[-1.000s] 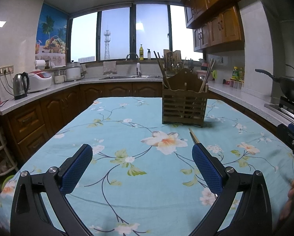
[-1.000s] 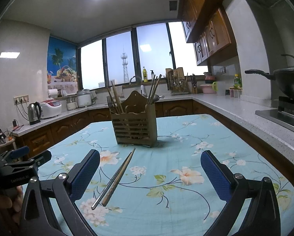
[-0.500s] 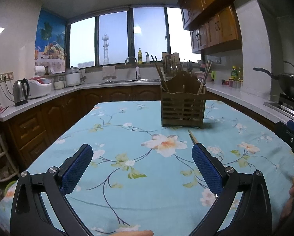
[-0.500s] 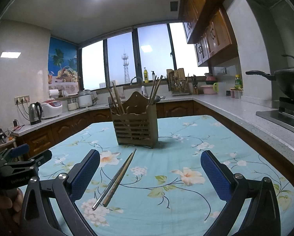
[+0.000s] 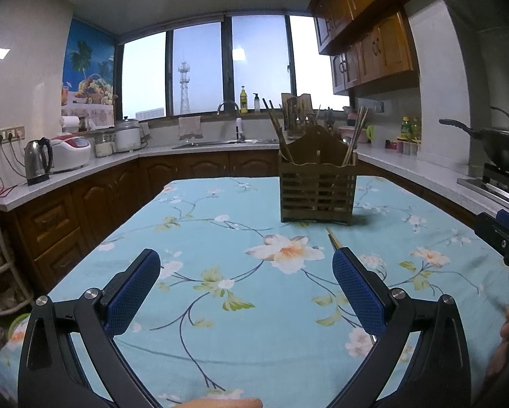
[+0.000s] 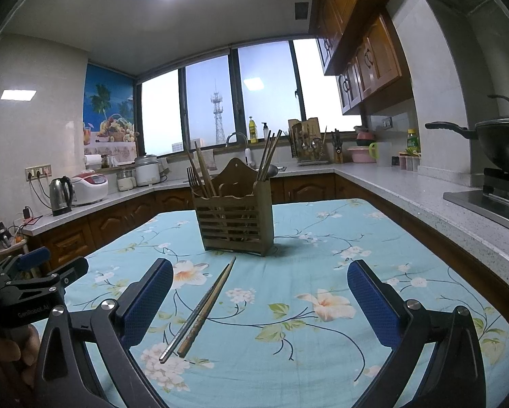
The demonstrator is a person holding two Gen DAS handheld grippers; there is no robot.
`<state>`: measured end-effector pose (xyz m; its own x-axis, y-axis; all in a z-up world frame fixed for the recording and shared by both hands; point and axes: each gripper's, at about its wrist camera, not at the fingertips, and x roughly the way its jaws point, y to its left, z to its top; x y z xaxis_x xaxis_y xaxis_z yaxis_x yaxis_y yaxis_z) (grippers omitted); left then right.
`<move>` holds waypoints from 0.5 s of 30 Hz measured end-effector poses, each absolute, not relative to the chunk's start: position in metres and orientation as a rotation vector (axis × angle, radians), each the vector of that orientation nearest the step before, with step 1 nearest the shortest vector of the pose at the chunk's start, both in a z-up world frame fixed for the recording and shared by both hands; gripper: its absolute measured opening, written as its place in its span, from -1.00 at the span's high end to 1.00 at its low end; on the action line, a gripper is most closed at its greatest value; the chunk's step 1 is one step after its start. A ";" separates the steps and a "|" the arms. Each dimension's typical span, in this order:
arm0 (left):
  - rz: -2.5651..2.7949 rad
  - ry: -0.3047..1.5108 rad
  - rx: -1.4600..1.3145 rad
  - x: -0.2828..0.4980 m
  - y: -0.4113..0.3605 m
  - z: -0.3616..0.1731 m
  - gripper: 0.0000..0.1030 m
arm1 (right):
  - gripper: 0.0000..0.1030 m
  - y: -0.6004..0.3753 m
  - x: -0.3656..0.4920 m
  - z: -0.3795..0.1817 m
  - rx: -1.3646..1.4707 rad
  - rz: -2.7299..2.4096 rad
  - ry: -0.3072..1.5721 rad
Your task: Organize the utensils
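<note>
I hold both jaws wide open and empty over the near table (image 6: pixel 424 238): left gripper (image 5: pixel 246 272), right gripper (image 6: pixel 259 284). Between my right jaws two chopsticks (image 6: pixel 203 309) lie side by side on the floral cloth, their far tips near the wooden utensil holder (image 6: pixel 235 219). Nothing blocks them. Farther off, a kettle (image 6: pixel 61 195) stands left, a wok (image 6: pixel 499 142) right.

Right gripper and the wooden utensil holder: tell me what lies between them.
In the right wrist view, two chopsticks lie side by side on the floral tablecloth, between the open right gripper and the wooden utensil holder.
</note>
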<state>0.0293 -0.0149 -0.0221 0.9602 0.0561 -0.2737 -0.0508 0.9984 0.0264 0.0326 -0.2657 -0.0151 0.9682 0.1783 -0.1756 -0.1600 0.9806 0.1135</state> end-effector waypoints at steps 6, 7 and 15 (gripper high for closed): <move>0.054 0.276 0.019 0.028 -0.015 -0.022 -1.00 | -1.00 -0.266 0.033 -0.016 0.098 0.172 0.189; 0.056 0.274 0.020 0.028 -0.015 -0.022 -1.00 | -1.00 -0.266 0.033 -0.015 0.099 0.171 0.189; 0.051 0.274 0.024 0.028 -0.015 -0.022 -1.00 | -1.00 -0.265 0.032 -0.015 0.099 0.171 0.188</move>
<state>0.0280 -0.0149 -0.0216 0.9615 0.0537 -0.2695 -0.0472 0.9984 0.0305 0.0322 -0.2646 -0.0155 0.9679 0.1785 -0.1769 -0.1601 0.9805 0.1137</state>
